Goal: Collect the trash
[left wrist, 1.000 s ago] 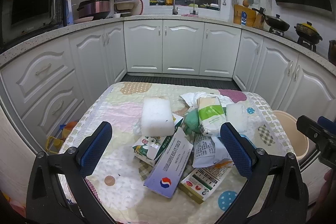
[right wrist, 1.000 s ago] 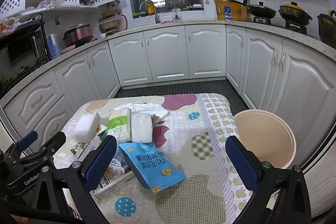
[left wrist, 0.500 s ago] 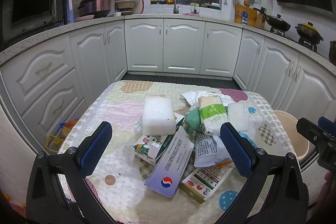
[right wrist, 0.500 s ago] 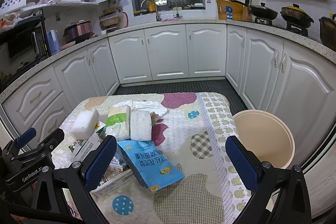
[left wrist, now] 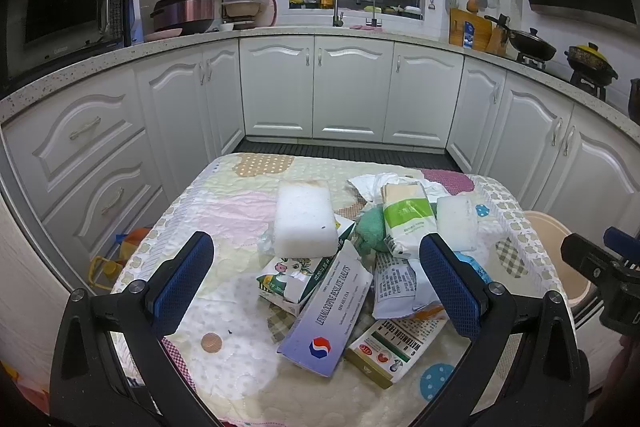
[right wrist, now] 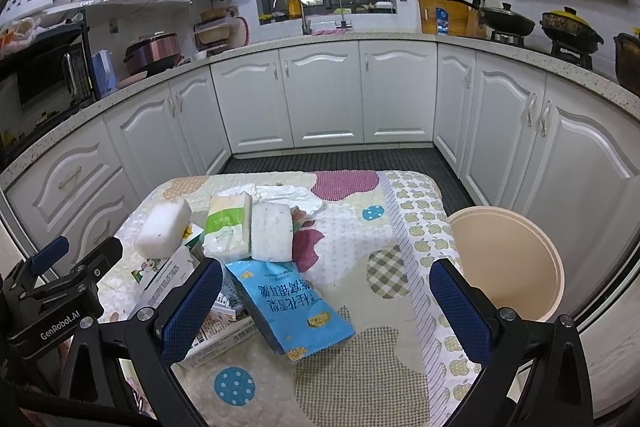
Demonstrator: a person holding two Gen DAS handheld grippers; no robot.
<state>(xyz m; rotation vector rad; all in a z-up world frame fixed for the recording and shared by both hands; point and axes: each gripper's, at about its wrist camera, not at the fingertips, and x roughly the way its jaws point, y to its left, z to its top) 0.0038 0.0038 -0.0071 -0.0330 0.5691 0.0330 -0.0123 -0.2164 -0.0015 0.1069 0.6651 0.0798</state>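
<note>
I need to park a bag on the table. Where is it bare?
Bare cloth lies right of the blue packet, toward the bin, and left of the sponge. The middle is crowded: boxes, tissue pack and wrappers overlap.

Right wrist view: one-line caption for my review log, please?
Open right gripper above the blue snack packet in a trash pile on the quilted table, beige bin alongside.

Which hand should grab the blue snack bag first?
Right, probably. The blue snack bag lies between the open right gripper fingers, with the beige bin on that side. The left gripper faces the box pile instead.
</note>
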